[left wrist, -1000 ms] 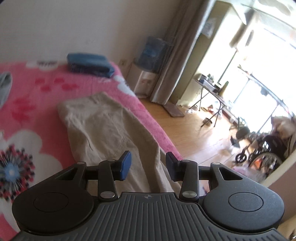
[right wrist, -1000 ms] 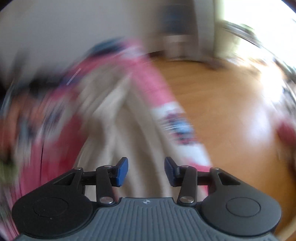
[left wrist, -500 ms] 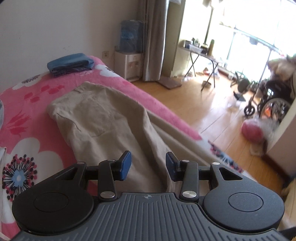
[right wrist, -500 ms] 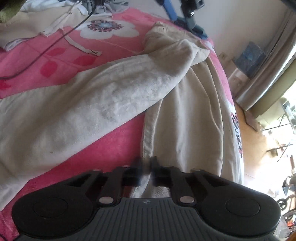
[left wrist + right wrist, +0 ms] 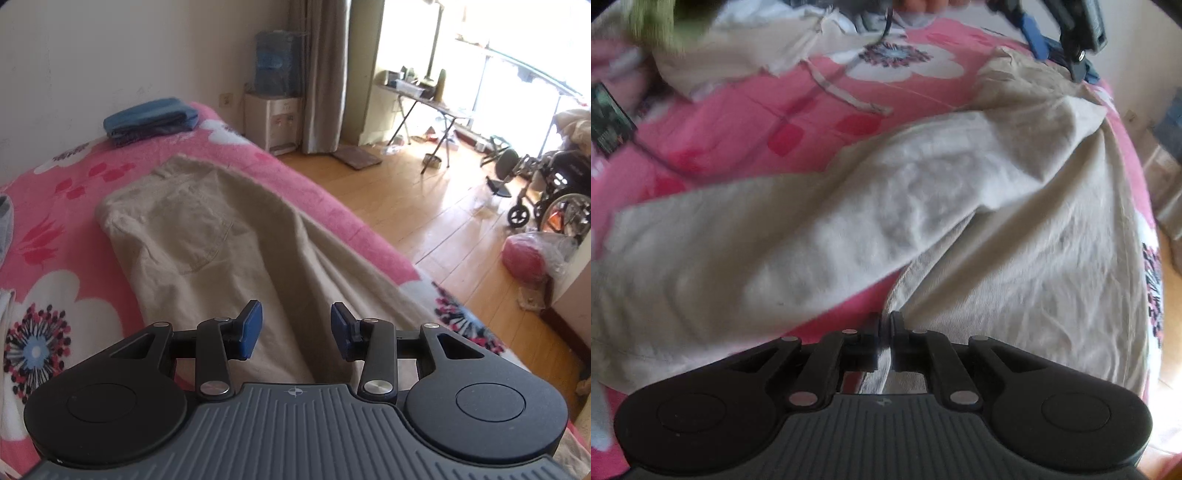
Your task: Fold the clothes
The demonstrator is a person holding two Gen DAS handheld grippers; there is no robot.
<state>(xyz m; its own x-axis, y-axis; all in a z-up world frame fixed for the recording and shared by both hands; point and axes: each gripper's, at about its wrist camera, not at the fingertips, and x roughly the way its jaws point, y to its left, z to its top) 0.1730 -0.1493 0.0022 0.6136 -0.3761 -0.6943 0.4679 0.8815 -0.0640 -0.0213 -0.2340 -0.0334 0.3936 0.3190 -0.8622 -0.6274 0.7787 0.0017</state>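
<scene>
Beige trousers (image 5: 207, 236) lie spread on a pink flowered blanket (image 5: 55, 206) that covers the bed. One leg is folded across the other (image 5: 849, 229). My left gripper (image 5: 296, 328) hovers open just above the trouser seat, nothing between its blue pads; in the right wrist view it shows at the top right (image 5: 1063, 59). My right gripper (image 5: 885, 325) sits low on the edge of the nearer leg. Its jaws are opening slightly from a tight close, with the seam of the beige trousers pinched in the narrow gap.
A folded blue garment (image 5: 151, 120) lies at the bed's far corner. Beyond the bed's edge are wooden floor, a water dispenser (image 5: 275, 103), a folding table (image 5: 424, 96), a wheelchair (image 5: 554, 199) and a red bag (image 5: 524, 258). More pale clothes (image 5: 738, 48) and a cable lie up the bed.
The right gripper swung down onto the trousers and closed on the leg's edge; its jaws now stand a little wider. The left gripper sank nearer the trousers, still open.
</scene>
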